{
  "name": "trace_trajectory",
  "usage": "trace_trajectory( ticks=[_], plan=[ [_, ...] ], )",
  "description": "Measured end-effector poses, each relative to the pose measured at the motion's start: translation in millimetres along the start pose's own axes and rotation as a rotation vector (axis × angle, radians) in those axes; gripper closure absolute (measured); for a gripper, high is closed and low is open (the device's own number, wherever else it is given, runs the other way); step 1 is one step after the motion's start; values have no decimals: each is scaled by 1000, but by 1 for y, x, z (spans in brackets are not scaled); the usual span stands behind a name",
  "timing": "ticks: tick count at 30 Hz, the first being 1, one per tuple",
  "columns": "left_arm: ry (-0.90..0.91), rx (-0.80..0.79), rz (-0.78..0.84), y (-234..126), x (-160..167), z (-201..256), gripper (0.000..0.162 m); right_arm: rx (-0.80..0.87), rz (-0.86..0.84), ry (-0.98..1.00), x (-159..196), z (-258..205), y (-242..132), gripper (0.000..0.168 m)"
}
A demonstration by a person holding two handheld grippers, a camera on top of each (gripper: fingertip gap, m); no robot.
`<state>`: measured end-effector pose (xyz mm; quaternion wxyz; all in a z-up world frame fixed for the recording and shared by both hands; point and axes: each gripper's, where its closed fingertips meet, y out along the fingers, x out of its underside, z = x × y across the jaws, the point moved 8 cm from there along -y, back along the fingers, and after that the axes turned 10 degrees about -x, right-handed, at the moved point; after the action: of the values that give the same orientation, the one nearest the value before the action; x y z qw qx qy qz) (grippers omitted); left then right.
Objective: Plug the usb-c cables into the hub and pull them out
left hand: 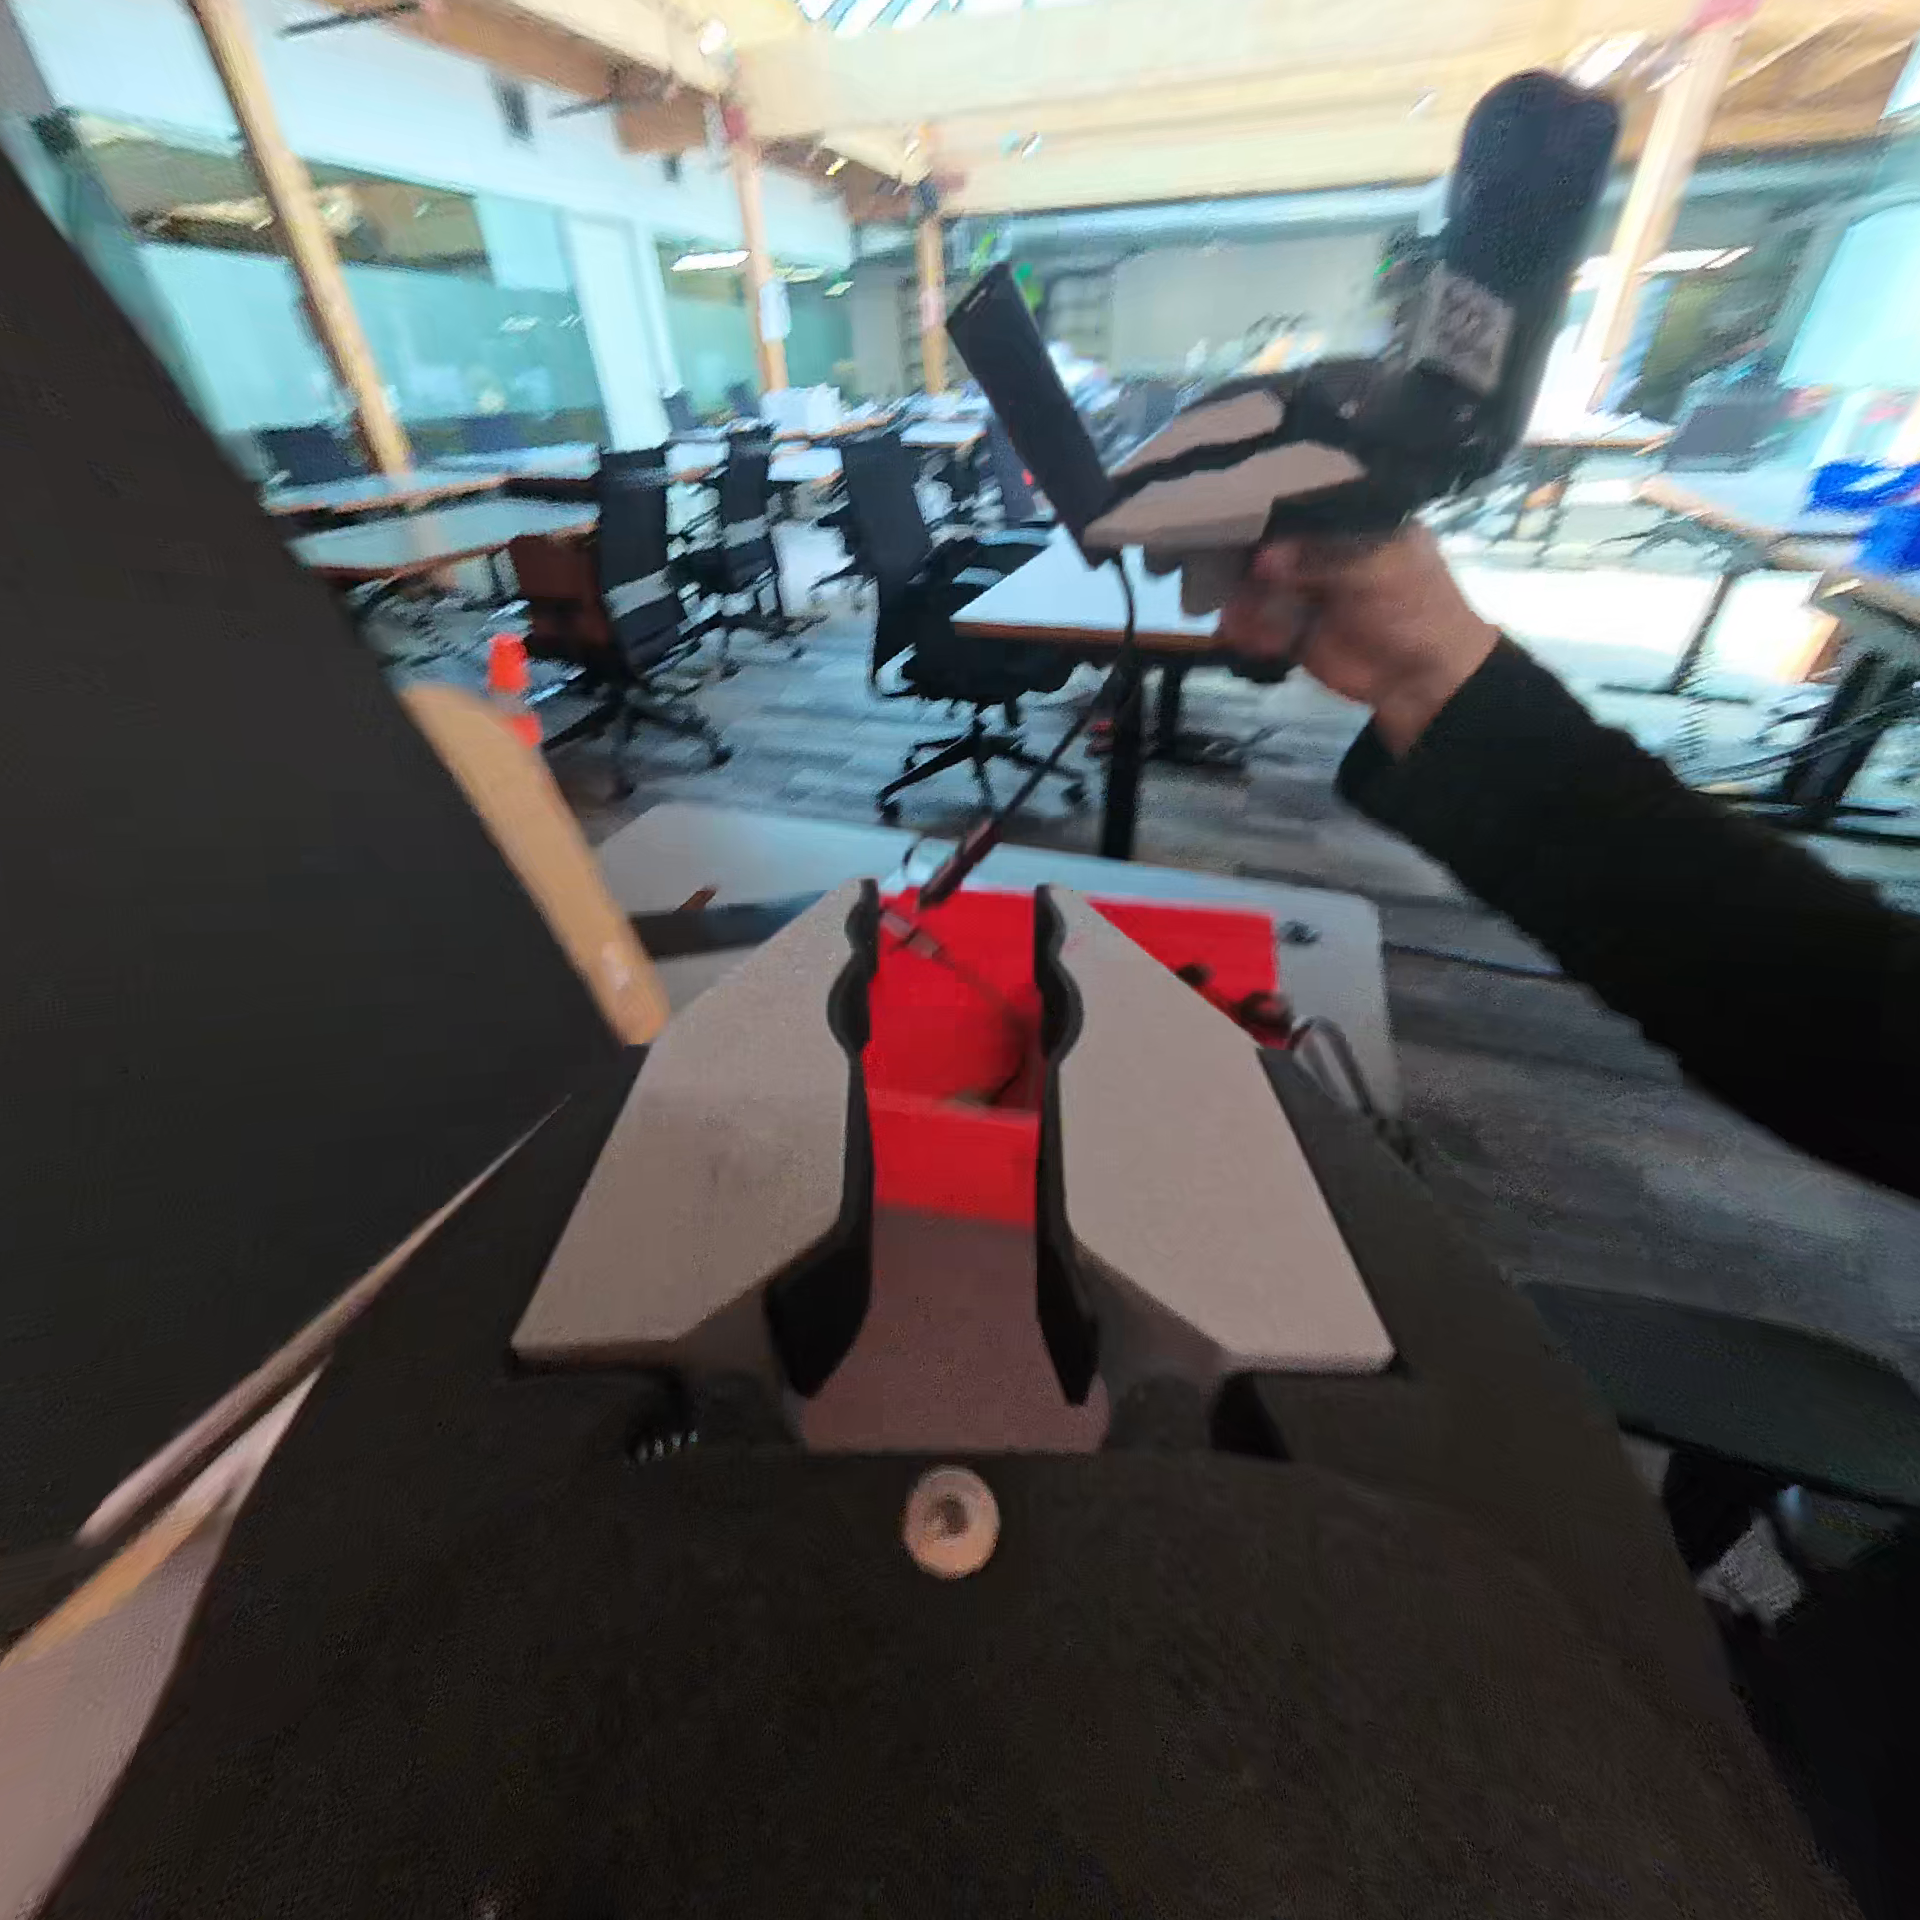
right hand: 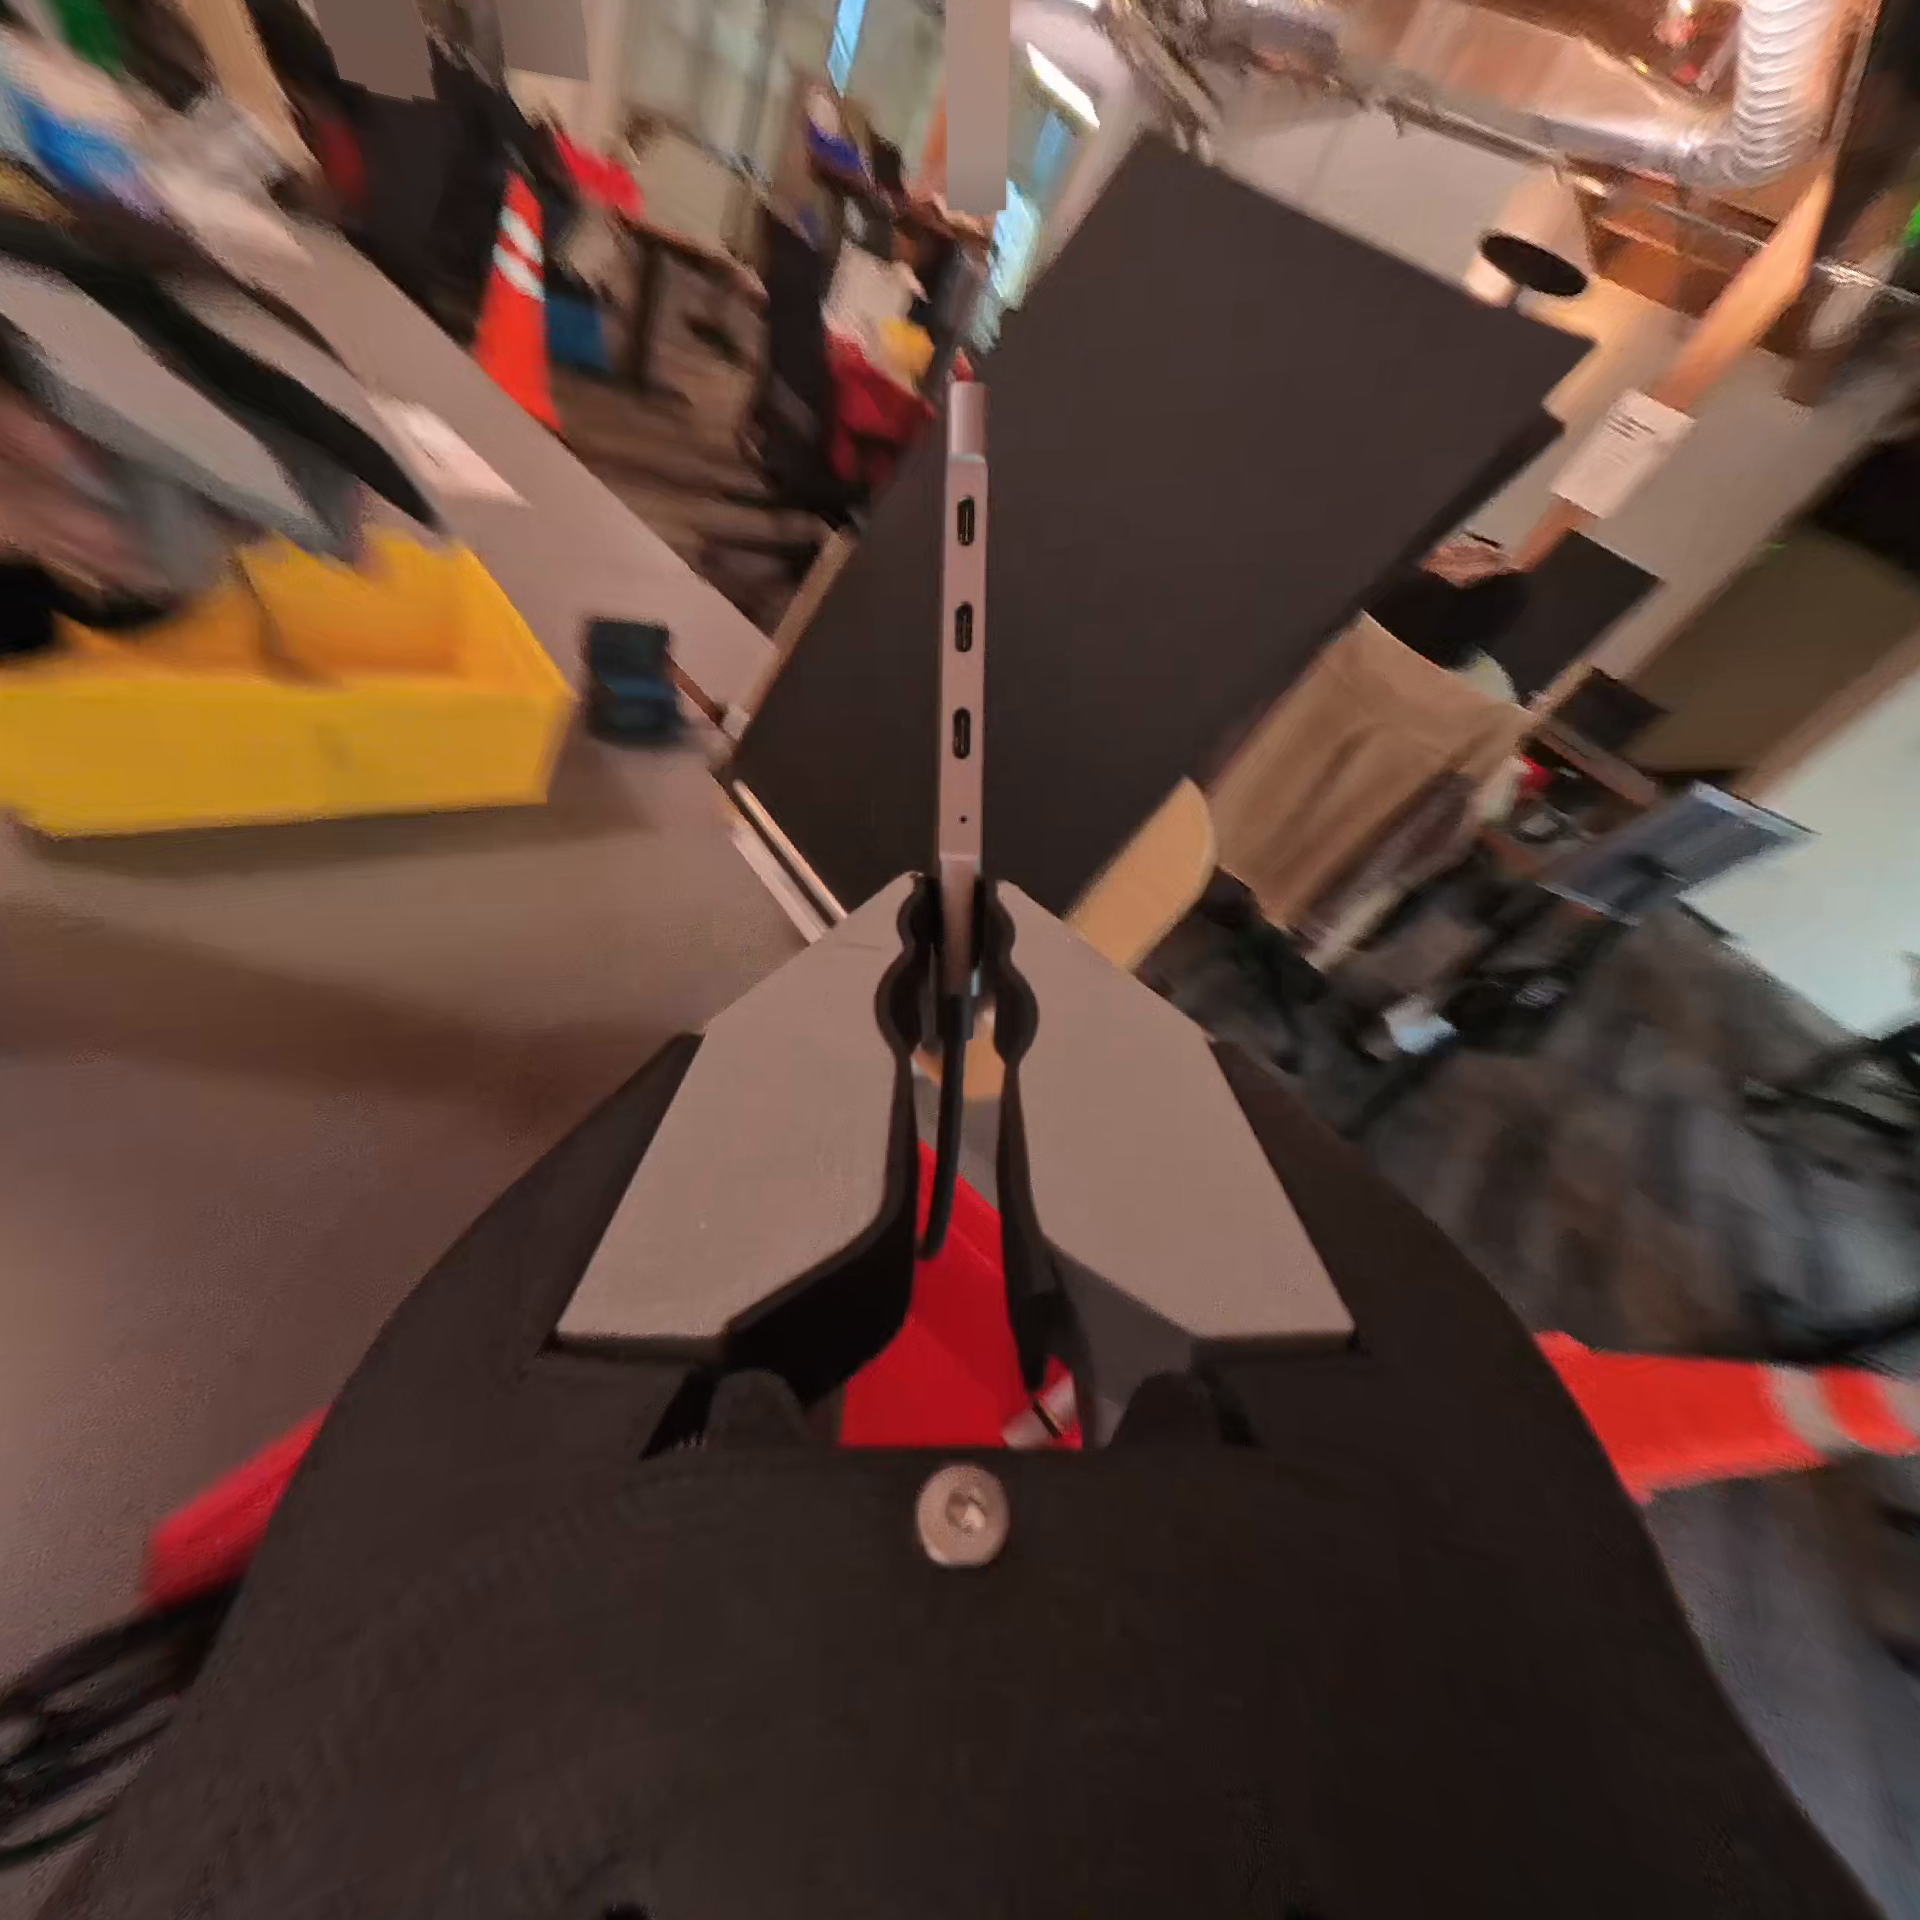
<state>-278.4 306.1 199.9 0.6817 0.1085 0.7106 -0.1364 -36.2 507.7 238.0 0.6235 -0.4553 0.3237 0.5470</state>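
Motion blur smears most of both views. In the right wrist view the near end of the hub (right hand: 964, 665) sits hidden between the fingers of the right gripper (right hand: 957, 914), and the yellow bin (right hand: 281, 717) runs off the left edge, its contents unreadable. In the left wrist view the fingers of the left gripper (left hand: 951, 935) cover much of the red tray (left hand: 956, 1049); the cable (left hand: 1049, 758) hanging from the hub blurs out there, its plug too small to tell.
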Motion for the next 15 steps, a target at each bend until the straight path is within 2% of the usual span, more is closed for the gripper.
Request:
trace_trajectory(
  ticks=[2,4,6,8,10,13,14,15],
  plan=[
    [23,-93,-43,-39,18,-9,132,-3,-123,-27,27,-1,19,163],
    [19,-178,-78,-78,39,-14,127,5,-288,-2,70,-3,44,162],
    [13,-279,-126,-113,63,-18,121,-64,-503,98,130,-12,74,161],
    [0,-379,-177,-144,90,-20,116,-126,-694,221,186,-26,98,152],
    [-35,-437,-238,-170,116,-19,107,-192,-845,348,218,-36,110,146],
    [-55,-526,-301,-203,147,-14,101,-106,-775,470,192,-23,96,145],
    [-54,-545,-317,-212,155,-10,99,-79,-740,492,177,-19,86,134],
    [-44,-572,-340,-220,162,-7,97,-51,-708,502,162,-16,75,115]
  ],
)
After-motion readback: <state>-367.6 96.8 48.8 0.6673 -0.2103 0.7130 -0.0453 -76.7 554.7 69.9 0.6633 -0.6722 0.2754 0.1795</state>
